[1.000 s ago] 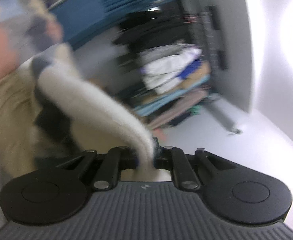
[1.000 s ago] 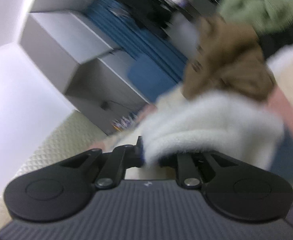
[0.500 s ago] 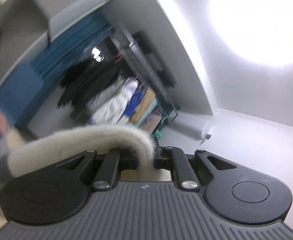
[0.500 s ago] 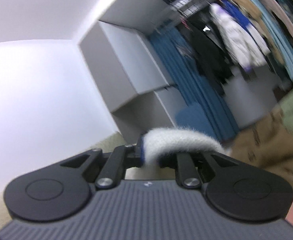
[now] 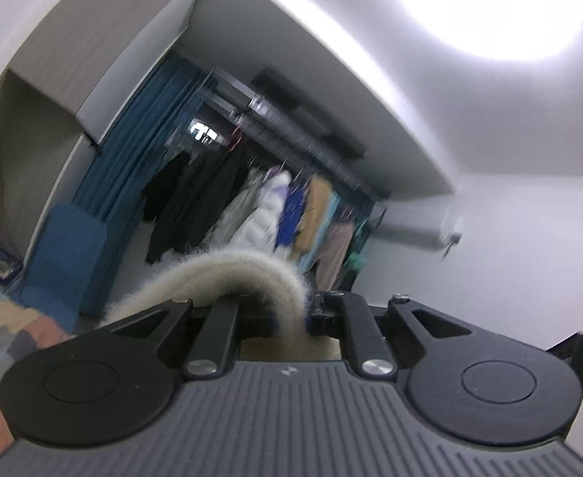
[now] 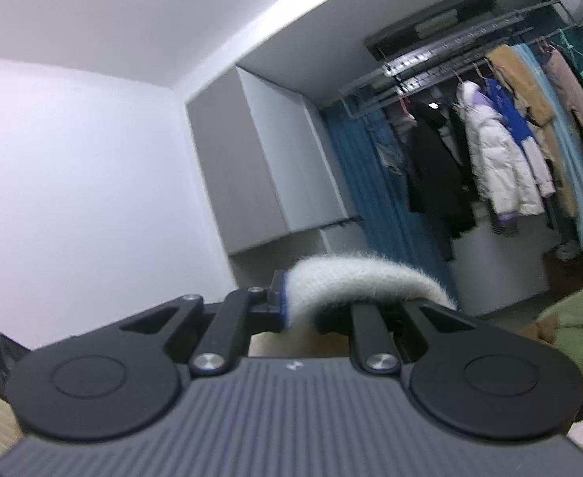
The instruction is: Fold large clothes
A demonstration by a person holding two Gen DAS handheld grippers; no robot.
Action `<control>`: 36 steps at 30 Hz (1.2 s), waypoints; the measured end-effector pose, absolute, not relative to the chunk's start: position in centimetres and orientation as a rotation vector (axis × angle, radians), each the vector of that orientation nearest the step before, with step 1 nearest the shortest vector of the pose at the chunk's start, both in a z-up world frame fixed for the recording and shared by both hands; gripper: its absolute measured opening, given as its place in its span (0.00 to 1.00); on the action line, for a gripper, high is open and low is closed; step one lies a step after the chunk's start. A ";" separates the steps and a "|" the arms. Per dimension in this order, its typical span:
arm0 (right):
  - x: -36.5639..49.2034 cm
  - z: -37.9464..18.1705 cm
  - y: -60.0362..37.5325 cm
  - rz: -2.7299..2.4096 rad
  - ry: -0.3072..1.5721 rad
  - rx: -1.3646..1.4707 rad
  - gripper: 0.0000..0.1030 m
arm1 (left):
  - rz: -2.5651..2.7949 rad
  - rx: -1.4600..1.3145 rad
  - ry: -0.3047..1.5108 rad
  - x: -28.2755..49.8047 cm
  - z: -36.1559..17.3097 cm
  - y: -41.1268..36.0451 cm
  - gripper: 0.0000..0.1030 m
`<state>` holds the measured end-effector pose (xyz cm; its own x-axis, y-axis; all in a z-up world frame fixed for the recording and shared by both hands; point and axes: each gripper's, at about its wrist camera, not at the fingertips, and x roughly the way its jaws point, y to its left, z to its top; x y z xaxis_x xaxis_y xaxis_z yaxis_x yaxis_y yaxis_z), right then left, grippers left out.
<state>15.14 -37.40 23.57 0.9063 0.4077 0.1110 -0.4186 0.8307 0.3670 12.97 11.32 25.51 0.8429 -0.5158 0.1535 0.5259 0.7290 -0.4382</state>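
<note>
Facing white walls, blue curtain (image 6: 375, 206), crowded clothes rack (image 6: 502, 127), ceiling light (image 5: 486, 4).

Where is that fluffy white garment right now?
The fluffy white garment is pinched in both tongs: in the left tongs it arches off leftward, in the right tongs rightward, with the clothes rail behind.

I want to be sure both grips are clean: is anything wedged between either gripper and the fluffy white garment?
Nothing visible. The left gripper and right gripper each pinch the fluffy white garment directly, its edge arching over the linkage. Where the garment must go lies out of view.
</note>
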 end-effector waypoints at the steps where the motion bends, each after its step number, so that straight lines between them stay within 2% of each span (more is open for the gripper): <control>1: 16.1 22.5 -37.4 0.422 -0.006 0.393 0.15 | -0.566 -0.485 0.001 14.6 24.7 11.1 0.13; 8: 26.6 14.1 -37.6 0.297 0.173 0.355 0.15 | -0.464 -0.446 0.204 28.5 15.2 8.2 0.14; 22: 48.9 -6.4 -37.2 0.125 0.431 0.405 0.15 | -0.303 -0.413 0.484 58.4 -9.7 4.7 0.14; 29: 54.5 -17.1 -36.3 0.099 0.547 0.347 0.16 | -0.249 -0.350 0.639 67.3 -22.8 3.8 0.18; 33: 55.2 -20.0 -36.8 0.108 0.578 0.392 0.15 | -0.235 -0.333 0.704 69.0 -26.0 3.3 0.19; 34: 55.0 -20.0 -36.9 0.114 0.574 0.395 0.16 | -0.234 -0.329 0.718 68.8 -26.0 3.3 0.26; 35: 54.8 -19.9 -36.9 0.122 0.573 0.396 0.18 | -0.233 -0.329 0.742 68.9 -26.1 3.3 0.40; 36: 54.5 -19.6 -36.8 0.129 0.578 0.386 0.23 | -0.231 -0.332 0.761 68.7 -26.0 3.4 0.47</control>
<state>54.51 -36.84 -19.55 0.8319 0.2259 -0.5069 -0.0121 0.9205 0.3905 68.68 3.41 -26.03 0.7028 -0.3224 -0.6341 0.0848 0.9230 -0.3753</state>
